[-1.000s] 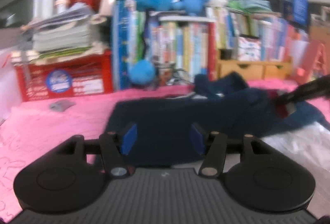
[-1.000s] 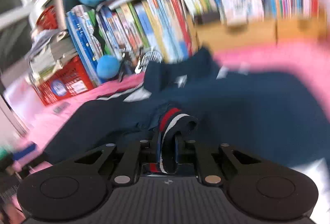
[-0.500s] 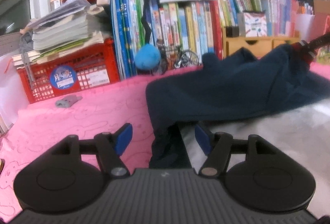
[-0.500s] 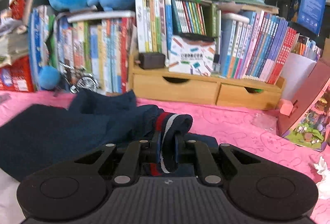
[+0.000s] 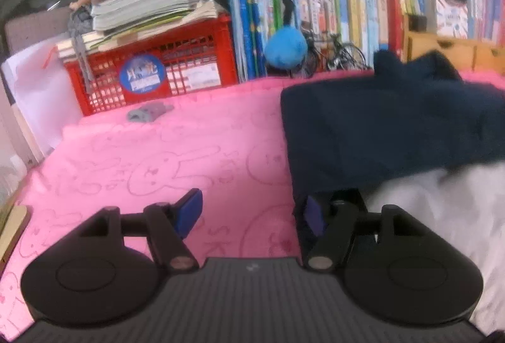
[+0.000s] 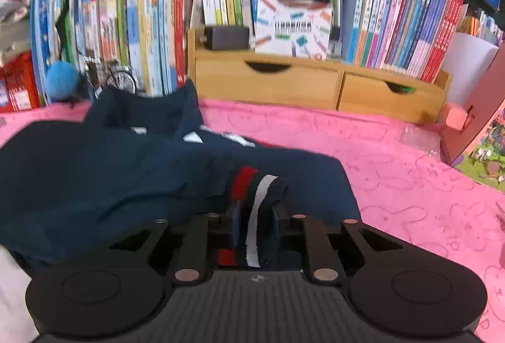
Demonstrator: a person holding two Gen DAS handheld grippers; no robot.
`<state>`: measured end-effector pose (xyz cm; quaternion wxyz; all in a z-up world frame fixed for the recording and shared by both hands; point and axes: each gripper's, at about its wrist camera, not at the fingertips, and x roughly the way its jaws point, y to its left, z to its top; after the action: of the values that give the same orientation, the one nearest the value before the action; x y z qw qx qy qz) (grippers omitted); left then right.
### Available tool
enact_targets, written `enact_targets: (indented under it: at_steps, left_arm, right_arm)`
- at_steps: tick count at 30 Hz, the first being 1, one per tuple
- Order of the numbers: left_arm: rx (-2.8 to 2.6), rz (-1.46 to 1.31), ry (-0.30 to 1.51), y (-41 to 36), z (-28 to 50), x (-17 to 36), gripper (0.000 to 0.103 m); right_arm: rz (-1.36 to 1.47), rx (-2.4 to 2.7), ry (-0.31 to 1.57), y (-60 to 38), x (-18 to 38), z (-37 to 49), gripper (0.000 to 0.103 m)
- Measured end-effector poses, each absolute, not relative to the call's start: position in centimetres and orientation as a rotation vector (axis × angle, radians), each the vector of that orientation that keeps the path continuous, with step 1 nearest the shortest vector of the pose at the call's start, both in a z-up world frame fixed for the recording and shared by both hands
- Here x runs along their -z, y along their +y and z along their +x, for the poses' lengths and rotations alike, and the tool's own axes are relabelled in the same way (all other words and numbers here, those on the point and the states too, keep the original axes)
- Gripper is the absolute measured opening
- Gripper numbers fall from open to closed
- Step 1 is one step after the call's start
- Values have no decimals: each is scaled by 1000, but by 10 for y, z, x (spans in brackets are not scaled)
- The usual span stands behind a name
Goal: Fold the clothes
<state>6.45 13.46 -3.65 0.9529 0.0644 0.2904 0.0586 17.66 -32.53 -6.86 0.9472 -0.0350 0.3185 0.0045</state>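
Navy garment (image 5: 388, 134) lies on the pink cover (image 5: 176, 159), partly over a white sheet (image 5: 442, 204). Left gripper (image 5: 252, 210): jaws wide and just been opening, only the cover between them; the right-hand finger touches the garment's edge. Right gripper (image 6: 255, 216): jaws narrow but just been opening, striped cuff (image 6: 257, 188) between the pads; grip cannot be confirmed. Red crate (image 5: 151, 71) carries stacked papers (image 5: 142, 2) on top; its contents cannot be made out. Wooden drawers (image 6: 315, 87) shut, books (image 6: 404, 24) above.
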Motion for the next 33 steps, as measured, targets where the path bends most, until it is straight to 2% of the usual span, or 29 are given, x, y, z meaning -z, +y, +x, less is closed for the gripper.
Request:
enact_targets:
  at_steps: [3,4,5,6,7,8,12,17,22,27,33]
  left_arm:
    - [-50,120,608,143,61,28,66]
    - [-6,90,608,149,57,21,66]
    - [38,51,600,156,52,14,66]
    - [82,11,592,162,47,6,66]
    - [122,-29,576,168,43,-1,66]
    - [157,-74,547,172,39,-8,66]
    - [202,-251,458,169,56,-18,66]
    - [67,-89,594,123,95,14,56]
    - [-1,31,676,102,101,42,60]
    - [-5,2,671,111,97,45,66]
    - [-8,2,669,110,97,46,66]
  right_arm:
    - [-66,5,656,-327,75,182,25]
    - [-69,12,651,-327,75,182,34]
    - [-79,26,638,-328,73,180,55]
    - [-92,43,622,-328,70,178,68]
    - [-90,42,600,-330,67,174,87]
    - [-70,21,583,-332,63,170,91]
    - [30,-55,534,-335,41,153,91]
    - [109,-242,541,-290,28,133,91]
    - [36,-459,602,-210,43,126,90]
    - [-38,-417,665,-173,68,137,74]
    - [-90,-224,669,-233,81,139,72]
